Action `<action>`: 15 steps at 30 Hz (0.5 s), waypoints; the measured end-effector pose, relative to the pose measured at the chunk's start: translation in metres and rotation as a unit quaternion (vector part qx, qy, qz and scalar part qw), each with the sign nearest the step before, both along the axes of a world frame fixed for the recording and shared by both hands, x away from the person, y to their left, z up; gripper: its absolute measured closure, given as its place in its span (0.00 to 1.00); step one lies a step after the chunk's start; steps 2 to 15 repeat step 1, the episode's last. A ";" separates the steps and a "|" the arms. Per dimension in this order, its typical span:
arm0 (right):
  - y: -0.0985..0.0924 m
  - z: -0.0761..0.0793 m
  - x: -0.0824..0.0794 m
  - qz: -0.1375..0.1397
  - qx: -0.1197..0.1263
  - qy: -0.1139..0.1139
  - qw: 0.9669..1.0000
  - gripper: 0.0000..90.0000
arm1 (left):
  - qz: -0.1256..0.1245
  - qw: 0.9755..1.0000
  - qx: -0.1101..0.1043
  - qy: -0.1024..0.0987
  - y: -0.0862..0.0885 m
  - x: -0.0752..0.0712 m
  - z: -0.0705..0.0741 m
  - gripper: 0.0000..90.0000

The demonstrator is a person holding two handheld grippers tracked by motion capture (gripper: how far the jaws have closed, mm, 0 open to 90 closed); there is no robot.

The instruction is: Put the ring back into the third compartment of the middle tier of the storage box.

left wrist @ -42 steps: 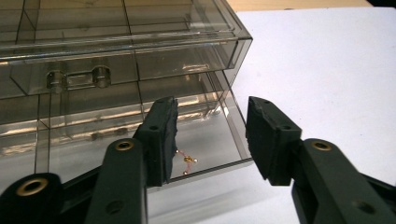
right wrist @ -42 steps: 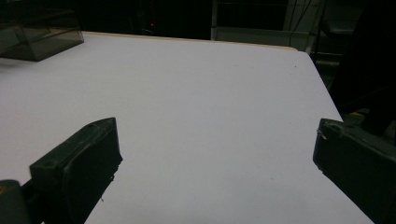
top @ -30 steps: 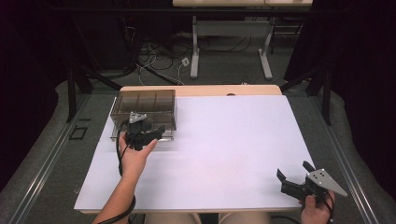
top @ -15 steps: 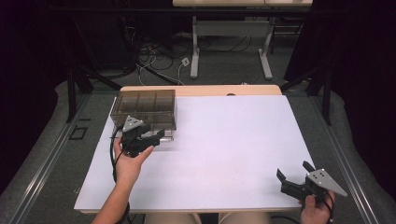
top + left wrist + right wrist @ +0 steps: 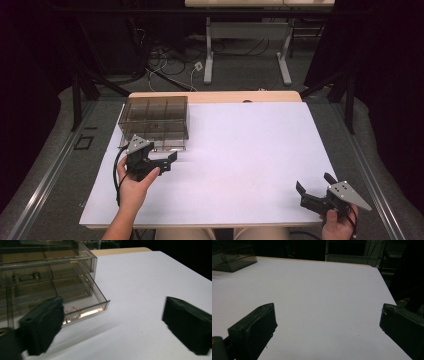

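We see the smoky clear-plastic drawer cabinet at the far left of the white table, its lowest drawer pulled out toward us — small gold-coloured rings lie in that drawer near its front wall. Just beside that front, our left gripper has its jaws spread wide, having just been opening, with nothing between them. Well apart, at the near right corner, our right gripper rests with jaws likewise released and empty.

Jaws wide apart, just opened, nothing between; smoked drawer unit ahead-left, bottom drawer pulled out.
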State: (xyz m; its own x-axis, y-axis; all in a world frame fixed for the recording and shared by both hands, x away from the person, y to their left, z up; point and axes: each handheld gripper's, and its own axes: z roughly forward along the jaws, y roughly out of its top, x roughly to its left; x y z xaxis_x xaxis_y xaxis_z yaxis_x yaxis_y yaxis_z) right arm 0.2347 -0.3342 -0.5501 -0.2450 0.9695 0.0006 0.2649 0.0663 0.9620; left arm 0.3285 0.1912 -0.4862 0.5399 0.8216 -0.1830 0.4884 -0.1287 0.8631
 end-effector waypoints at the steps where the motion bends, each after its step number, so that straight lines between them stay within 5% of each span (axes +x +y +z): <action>1: 0.000 0.000 0.000 0.000 0.001 0.000 1.000 0.00 | -0.002 1.000 0.000 -0.003 0.000 -0.003 -0.001 0.00; 15: 0.000 0.000 0.000 0.000 0.001 0.000 1.000 0.00 | -0.002 1.000 0.000 -0.003 0.000 -0.003 -0.001 0.00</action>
